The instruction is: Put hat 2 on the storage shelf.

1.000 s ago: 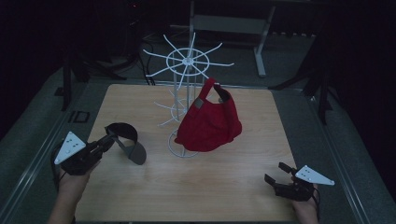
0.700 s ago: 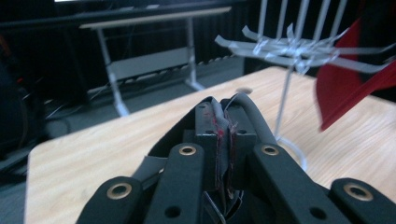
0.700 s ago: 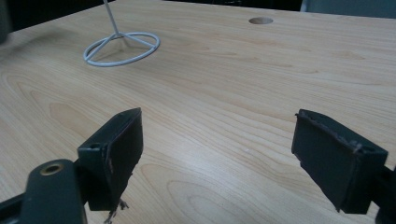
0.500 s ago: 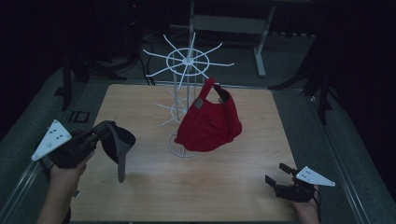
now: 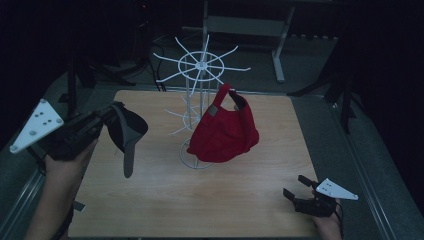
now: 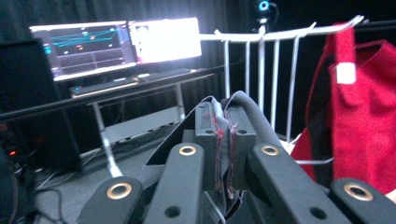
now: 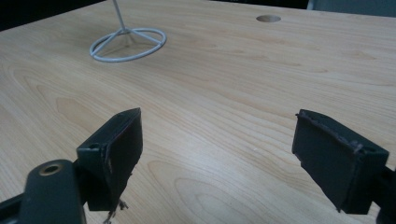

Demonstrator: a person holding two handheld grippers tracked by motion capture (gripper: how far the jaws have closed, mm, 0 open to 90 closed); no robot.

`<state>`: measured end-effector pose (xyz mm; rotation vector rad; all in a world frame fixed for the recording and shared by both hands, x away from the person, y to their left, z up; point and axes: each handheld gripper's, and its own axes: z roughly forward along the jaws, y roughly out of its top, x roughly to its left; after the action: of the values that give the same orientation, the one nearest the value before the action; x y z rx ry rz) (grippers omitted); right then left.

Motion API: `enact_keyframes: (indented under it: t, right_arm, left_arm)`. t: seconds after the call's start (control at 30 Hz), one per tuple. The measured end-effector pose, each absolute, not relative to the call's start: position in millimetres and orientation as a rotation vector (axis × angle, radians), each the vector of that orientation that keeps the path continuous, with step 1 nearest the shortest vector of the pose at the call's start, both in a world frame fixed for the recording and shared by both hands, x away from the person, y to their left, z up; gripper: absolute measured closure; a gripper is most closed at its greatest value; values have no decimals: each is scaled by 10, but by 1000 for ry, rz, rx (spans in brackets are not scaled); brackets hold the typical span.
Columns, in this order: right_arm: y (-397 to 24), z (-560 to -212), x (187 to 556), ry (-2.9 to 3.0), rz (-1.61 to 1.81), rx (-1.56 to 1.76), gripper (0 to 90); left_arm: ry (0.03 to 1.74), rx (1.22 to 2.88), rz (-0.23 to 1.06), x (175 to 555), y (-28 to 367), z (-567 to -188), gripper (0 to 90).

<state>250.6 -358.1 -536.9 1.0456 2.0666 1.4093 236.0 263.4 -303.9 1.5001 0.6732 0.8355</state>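
We pinch a dark cap [image 5: 126, 131] in the closed left gripper [image 5: 111, 112], at nine o'clock of the rack [image 5: 199, 65]; a thin-edge grip could slip, while the right gripper [image 5: 295, 192] waits wide open and empty.

Darkened lab: lit monitors [image 6: 116, 44] on a desk [image 6: 130, 88], black curtains, camera stands [image 5: 340, 80] around a wooden worktop [image 5: 250, 200].

Dark grey cap [image 5: 126, 131], red bag [image 5: 225, 135], white wire rack [image 5: 200, 67], light wood-grain table [image 5: 200, 200]

Left tool [image 5: 107, 117] black with brass-ringed screw holes, grey three-cornered dotted plate at nine o'clock, right tool [image 5: 295, 192] black, square dark pads, bare forearms
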Motion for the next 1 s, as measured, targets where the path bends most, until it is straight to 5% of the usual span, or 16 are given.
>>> enact_keyframes:
  t: [1.0]
  right_arm:
    - [-3596, -5390, 2489, 2060, 1410, 1044, 162]
  left_arm:
    - [515, 1505, 761, 2662, 2054, -2391, 868]
